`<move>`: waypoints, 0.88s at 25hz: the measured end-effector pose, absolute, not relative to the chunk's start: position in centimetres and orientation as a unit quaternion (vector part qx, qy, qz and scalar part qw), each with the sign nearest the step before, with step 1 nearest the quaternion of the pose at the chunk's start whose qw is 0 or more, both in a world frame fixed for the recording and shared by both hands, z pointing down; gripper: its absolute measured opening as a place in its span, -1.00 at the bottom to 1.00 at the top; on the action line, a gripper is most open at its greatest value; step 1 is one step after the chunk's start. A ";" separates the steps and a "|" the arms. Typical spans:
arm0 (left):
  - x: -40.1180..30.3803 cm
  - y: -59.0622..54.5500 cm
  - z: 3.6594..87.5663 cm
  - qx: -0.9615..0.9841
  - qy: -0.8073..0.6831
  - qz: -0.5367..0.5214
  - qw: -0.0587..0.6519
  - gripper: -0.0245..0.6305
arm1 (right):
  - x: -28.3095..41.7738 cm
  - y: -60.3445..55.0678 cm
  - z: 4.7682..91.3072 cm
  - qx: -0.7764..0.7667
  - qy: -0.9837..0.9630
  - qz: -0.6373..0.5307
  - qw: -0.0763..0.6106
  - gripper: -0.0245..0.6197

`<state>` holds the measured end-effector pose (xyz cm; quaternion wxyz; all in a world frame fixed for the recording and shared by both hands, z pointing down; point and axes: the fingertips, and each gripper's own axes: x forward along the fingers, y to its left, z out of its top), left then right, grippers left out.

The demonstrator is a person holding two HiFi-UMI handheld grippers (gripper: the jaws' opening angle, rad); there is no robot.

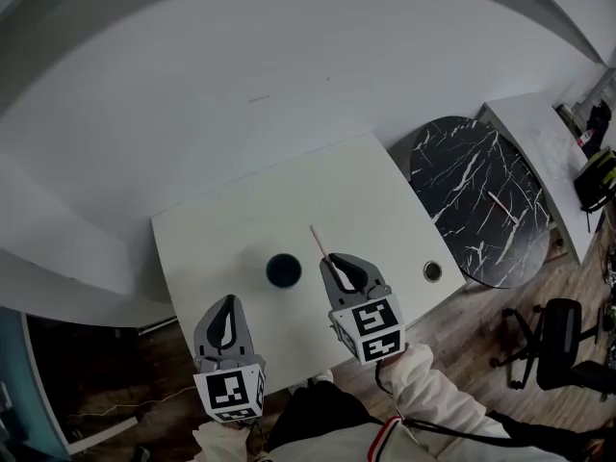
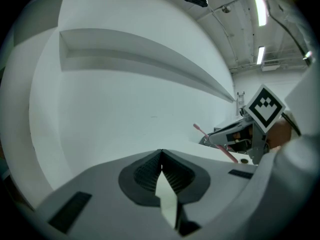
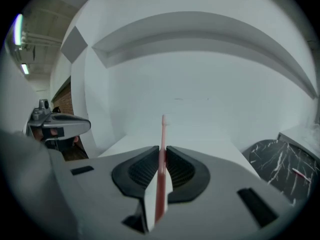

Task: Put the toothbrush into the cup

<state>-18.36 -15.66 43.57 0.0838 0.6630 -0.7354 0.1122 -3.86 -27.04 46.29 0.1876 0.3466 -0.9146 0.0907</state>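
- While the right gripper (image 1: pixel 331 258) carries the toothbrush (image 1: pixel 318 241), treat the step in hand as transport and aiming. The brush is clear of the table (image 1: pixel 375 181) and not yet over the cup (image 1: pixel 284 270).
- Right jaws: clamped on the pink handle, as the right gripper view confirms. The far end of the brush projects forward past the fingertips, roughly in line with the gripper.
- Left gripper (image 1: pixel 229 301): jaws together, nothing between them. It hangs near the table's front edge, apart from the cup.
- Cup position: dark, standing with its mouth up on the white table, between the two grippers in the head view and just left of the brush.
- Procedure: bring the projecting end over the centre of the mouth, then tilt the gripper until the brush points downward, and only then lower it.
- Hold the clamp firm until the end sits well below the rim. A thin handle is likely to pivot between the pads if the grip slackens early.
- Caution: a strike on the rim from the side could tip the cup. Approach from above. The left gripper is free to steady the cup wall if required.
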 end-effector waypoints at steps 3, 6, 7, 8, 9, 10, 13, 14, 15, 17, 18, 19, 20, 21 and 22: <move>-18.8 -15.6 43.8 0.663 -0.735 0.115 0.084 -0.90 | -5.5 -26.8 44.5 0.339 -0.927 0.068 0.142 -0.77; -18.9 -15.4 43.7 0.663 -0.736 0.113 0.084 -0.90 | -6.6 -26.3 43.0 0.329 -0.937 0.056 0.101 -0.77; -18.9 -15.3 43.7 0.663 -0.736 0.112 0.084 -0.90 | -6.9 -26.2 42.6 0.324 -0.940 0.053 0.089 -0.77; -18.9 -15.3 43.7 0.663 -0.736 0.112 0.083 -0.90 | -7.4 -26.0 42.3 0.320 -0.943 0.048 0.080 -0.77; -19.0 -15.4 43.7 0.663 -0.736 0.111 0.082 -0.90 | -7.8 -25.9 42.1 0.316 -0.945 0.043 0.073 -0.77; -19.0 -15.4 43.8 0.663 -0.736 0.111 0.081 -0.90 | -8.2 -25.8 42.0 0.314 -0.946 0.037 0.069 -0.77; -19.4 -15.9 44.2 0.662 -0.738 0.110 0.076 -0.90 | -9.1 -25.7 42.0 0.310 -0.948 0.029 0.060 -0.77; -19.5 -16.0 44.3 0.661 -0.739 0.108 0.074 -0.90 | -9.4 -25.7 41.9 0.310 -0.949 0.026 0.056 -0.77; -19.7 -16.2 44.5 0.660 -0.740 0.106 0.072 -0.90 | -9.5 -25.7 41.8 0.310 -0.949 0.023 0.051 -0.77; -19.9 -16.6 44.6 0.658 -0.742 0.104 0.066 -0.90 | -9.8 -25.8 41.7 0.311 -0.949 0.019 0.039 -0.77; -20.0 -16.8 44.6 0.658 -0.743 0.103 0.064 -0.90 | -9.8 -25.9 41.7 0.312 -0.949 0.019 0.033 -0.77; -20.0 -17.0 44.6 0.658 -0.743 0.102 0.063 -0.90 | -9.9 -25.9 41.7 0.314 -0.949 0.018 0.027 -0.77; -20.0 -17.2 44.7 0.658 -0.743 0.101 0.062 -0.90 | -9.9 -26.0 41.7 0.315 -0.949 0.018 0.021 -0.77; -20.0 -17.4 44.9 0.659 -0.743 0.100 0.062 -0.90 | -9.9 -26.1 41.7 0.316 -0.949 0.018 0.014 -0.77; -20.0 -17.6 45.1 0.659 -0.743 0.098 0.062 -0.90 | -9.9 -26.2 41.7 0.316 -0.948 0.016 0.008 -0.77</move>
